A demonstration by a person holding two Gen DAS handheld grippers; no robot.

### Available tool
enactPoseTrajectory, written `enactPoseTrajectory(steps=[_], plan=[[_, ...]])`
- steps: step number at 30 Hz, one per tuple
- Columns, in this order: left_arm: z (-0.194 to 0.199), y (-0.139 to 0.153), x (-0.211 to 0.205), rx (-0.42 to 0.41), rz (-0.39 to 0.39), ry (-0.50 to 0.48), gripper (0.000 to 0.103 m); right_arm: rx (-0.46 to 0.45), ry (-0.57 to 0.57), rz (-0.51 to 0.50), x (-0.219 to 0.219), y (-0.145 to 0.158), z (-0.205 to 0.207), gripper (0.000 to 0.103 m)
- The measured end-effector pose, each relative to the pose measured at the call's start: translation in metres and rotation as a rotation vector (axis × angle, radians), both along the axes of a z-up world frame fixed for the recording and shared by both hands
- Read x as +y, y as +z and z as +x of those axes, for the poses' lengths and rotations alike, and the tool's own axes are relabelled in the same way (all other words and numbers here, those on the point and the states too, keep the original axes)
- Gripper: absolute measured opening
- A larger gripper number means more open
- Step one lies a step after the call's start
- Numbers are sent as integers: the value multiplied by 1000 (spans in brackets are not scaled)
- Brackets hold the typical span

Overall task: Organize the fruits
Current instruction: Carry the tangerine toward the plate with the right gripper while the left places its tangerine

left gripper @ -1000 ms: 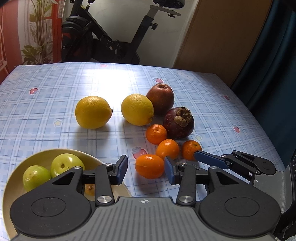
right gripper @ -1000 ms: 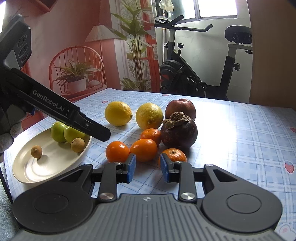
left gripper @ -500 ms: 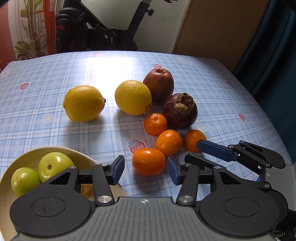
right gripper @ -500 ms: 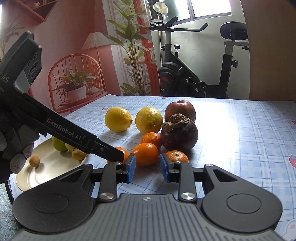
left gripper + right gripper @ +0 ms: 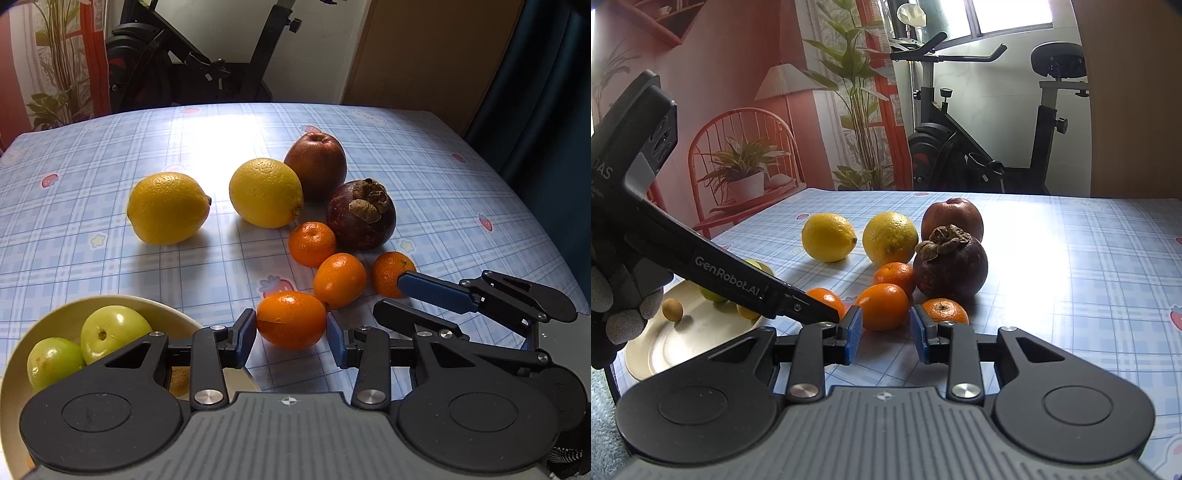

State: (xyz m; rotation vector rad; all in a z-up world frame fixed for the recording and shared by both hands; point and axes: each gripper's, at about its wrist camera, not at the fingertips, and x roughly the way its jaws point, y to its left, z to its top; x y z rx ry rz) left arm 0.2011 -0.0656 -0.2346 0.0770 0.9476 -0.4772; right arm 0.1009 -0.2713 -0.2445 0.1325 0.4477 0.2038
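Closing on the nearest orange (image 5: 291, 319), at six o'clock of the fruit cluster on the desk (image 5: 92, 229), the left hand-held gripper (image 5: 291, 332) grasps it; its smooth round skin could be squeezed out and rolled away.

The right hand-held gripper (image 5: 885, 334) is clenched, empty.

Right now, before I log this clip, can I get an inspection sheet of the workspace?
Surface: blue checked tablecloth, glare at its middle.
Job's things: two lemons, apple, mangosteen and small oranges lie loose; cream plate holds green fruits and a small brown fruit.
Clutter: nothing seen.
Grippers: left tongs have just been closing, pads on the nearest orange, which sits on the cloth; right tongs shut, empty.
Cables: nothing seen.
Surroundings: exercise bike, potted plant, red chair.
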Motion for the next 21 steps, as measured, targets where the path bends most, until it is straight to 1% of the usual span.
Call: enactPoseTrajectory(steps=[3,6,9,11,13,15,17,21], plan=[[-8,12,9,-28,-24,10,44,-1,-2,-9,2,0,-1,32],[-19,26,19,-66,-48,23,44,1,4,-40,6,2,1,32],[-27,36,27,-106,-55,50,44,-3,14,-55,11,3,5,33],[-31,41,33,-134,-56,76,44,-9,16,-64,16,3,8,36],[-33,45,39,-143,-61,99,44,-14,8,-75,20,3,13,47],[-33,49,46,-145,-86,139,44,-19,-11,-95,24,3,20,52],[-35,52,51,-160,-102,164,44,-19,-15,-105,27,3,26,52],[-41,53,55,-181,-96,179,44,8,0,-148,35,1,38,52]])
